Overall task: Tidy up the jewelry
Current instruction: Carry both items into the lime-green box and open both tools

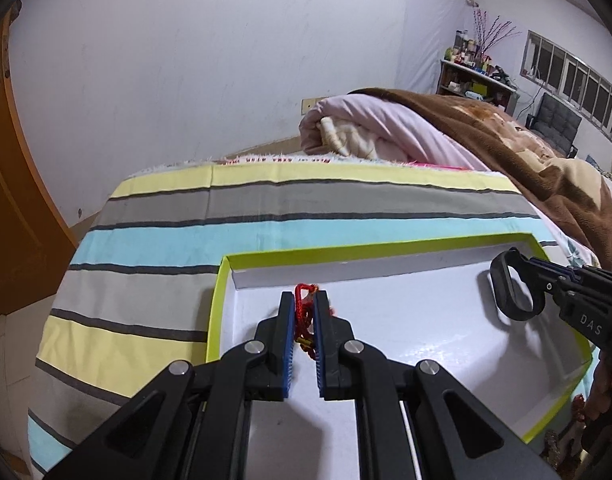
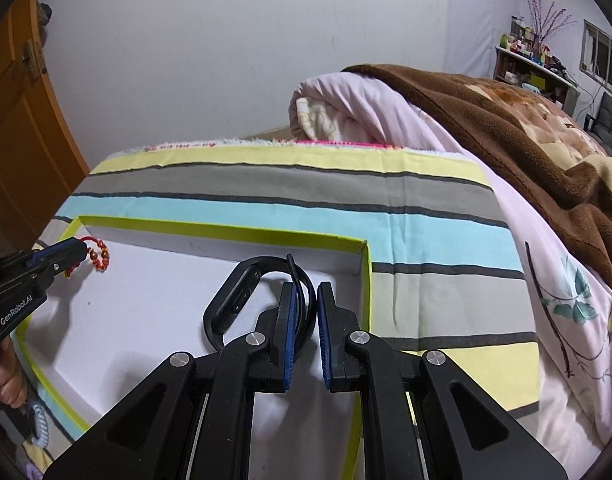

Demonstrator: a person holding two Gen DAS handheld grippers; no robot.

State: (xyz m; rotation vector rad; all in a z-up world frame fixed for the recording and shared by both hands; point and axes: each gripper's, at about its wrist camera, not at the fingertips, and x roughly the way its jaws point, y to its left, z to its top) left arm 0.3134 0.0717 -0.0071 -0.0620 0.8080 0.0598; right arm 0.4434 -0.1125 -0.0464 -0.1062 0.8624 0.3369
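Observation:
A shallow white box with a lime-green rim [image 1: 386, 246] [image 2: 225, 226] lies on the striped bedspread. My left gripper [image 1: 304, 300] [image 2: 83, 245] is shut on a red cord bracelet with brown beads [image 1: 303, 312] [image 2: 97, 254], held over the box's far left part. My right gripper [image 2: 304, 288] [image 1: 522, 258] is shut on a black fitness band [image 2: 235, 296] [image 1: 512, 290], held over the box's far right corner. Both pieces hang from the fingertips above the white floor.
A rolled pink quilt [image 1: 366, 128] and a brown blanket [image 1: 546, 160] lie behind and to the right. A wooden door [image 2: 21, 120] stands at the left. A light-blue coiled band [image 2: 39, 426] lies outside the box's near left. Beaded items [image 1: 578, 412] lie by its near right.

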